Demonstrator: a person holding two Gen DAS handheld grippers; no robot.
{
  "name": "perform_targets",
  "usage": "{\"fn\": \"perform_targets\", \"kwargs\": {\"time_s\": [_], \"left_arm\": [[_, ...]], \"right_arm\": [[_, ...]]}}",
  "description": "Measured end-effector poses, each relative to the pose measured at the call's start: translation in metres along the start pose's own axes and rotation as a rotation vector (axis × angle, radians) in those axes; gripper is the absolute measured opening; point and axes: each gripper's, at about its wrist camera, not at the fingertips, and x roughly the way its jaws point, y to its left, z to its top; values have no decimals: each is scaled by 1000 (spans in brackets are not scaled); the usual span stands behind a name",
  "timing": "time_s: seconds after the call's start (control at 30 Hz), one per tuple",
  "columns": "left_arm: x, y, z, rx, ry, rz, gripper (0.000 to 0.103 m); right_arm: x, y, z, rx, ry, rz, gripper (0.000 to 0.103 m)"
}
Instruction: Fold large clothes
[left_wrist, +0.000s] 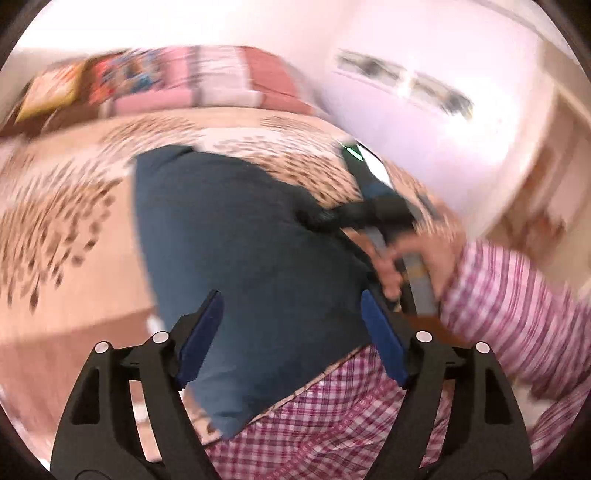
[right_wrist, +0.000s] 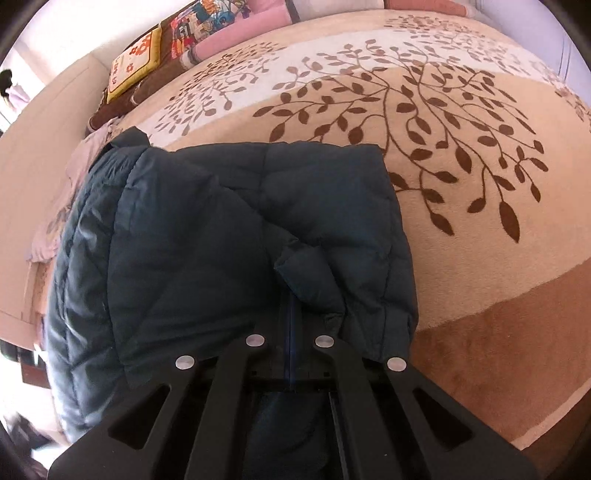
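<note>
- Black linkage arms of the left gripper fill the foreground of its blurred view; its blue pads are spread wide with nothing between them, the quilted jacket lying beyond and untouched.
- Beneath everything, a bed is seen, covered by a beige leaf-patterned blanket, with cushions stacked at the far end.
- On that blanket the dark teal jacket is laid, already doubled into a rough rectangle, one layer overlapping another.
- At its near edge, a pinched ridge of fabric is clamped by the right gripper, whose jaws are fully closed on it.
- Judged from this, a fold is being laid down; the clamped edge should be lowered flush with the layer below before being let go.
- Afterwards the puffy panel would best be pressed flat, since trapped air could spring the fold open.
</note>
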Motion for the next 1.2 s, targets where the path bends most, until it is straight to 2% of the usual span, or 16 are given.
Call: {"fn": "perform_targets", "kwargs": {"time_s": [0.07,0.17,0.3,0.33,0.43,0.57,0.67,0.77,0.9,1.1,1.2], "left_arm": [[-1,25,-8,-108,31,36,76],[12,45,-21,-208,101,65,76],[34,57,-36,-253,177,91,77],[39,58,-38,-260,185,96,80],[46,60,-37,-255,193,121,85],[40,58,-32,-241,183,133,85],[27,51,-35,-242,153,90,85],[26,52,-34,-261,140,49,85],[32,52,-40,-282,168,46,85],[41,51,-45,-288,198,38,85],[41,52,-46,-278,194,40,85]], "right_arm": [[0,1,-3,-9,-18,-5,0],[-1,1,-8,-27,-50,-13,0],[-1,1,-15,-37,-77,-28,0],[-1,1,-15,-33,-78,-24,0],[-1,-2,-17,-26,-81,-6,0],[-1,-2,-17,-12,-80,-11,0],[-3,1,-18,-14,-82,-27,0],[-7,-3,-20,22,-84,-6,0],[-15,-6,-23,60,-85,23,0],[-31,6,-25,31,-93,-12,0],[-47,12,-28,22,-125,-2,5]]}}
